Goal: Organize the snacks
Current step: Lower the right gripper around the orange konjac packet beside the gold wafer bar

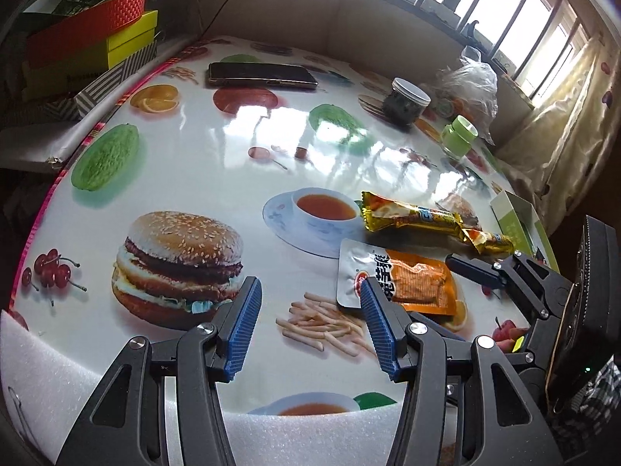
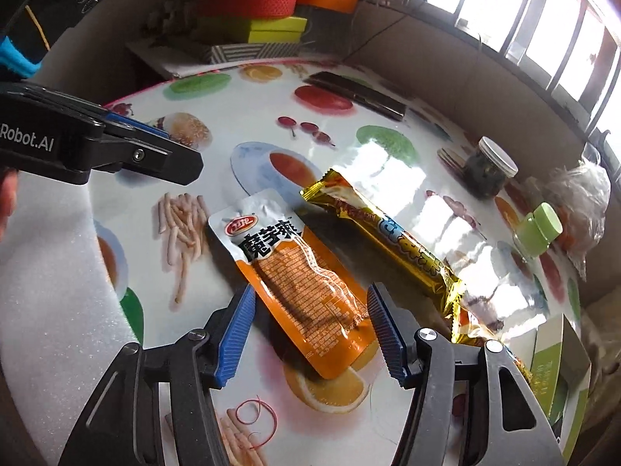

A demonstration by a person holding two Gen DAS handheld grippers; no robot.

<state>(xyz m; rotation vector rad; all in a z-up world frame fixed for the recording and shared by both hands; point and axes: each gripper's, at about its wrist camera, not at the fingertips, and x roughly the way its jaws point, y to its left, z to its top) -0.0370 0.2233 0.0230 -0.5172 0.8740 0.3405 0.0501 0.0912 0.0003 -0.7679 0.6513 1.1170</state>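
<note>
snacks sit on a glossy food-print tablecloth point(image 2: 388, 163): flat orange-and-white pouch point(image 2: 295, 275), crinkly gold foil stick pack point(image 2: 392, 233) just beside it at its 2 o'clock. my right gripper point(image 2: 310, 330) is wide open, ribbed blue pads either side of the pouch's near end, not pressing. left gripper point(image 1: 306, 326) is part open, empty, over bare cloth; pouch point(image 1: 411, 275) at its 1 o'clock. clear room toward 10 o'clock, green-lid jar point(image 2: 539, 229) at 2.

Two snacks on my table: a flat orange-and-silver pouch point(image 2: 295, 272) lying face up, unopened, and just beside it on its far side a long gold wrapper stick point(image 2: 388, 233), running almost parallel to the pouch, ends crimped.
</note>
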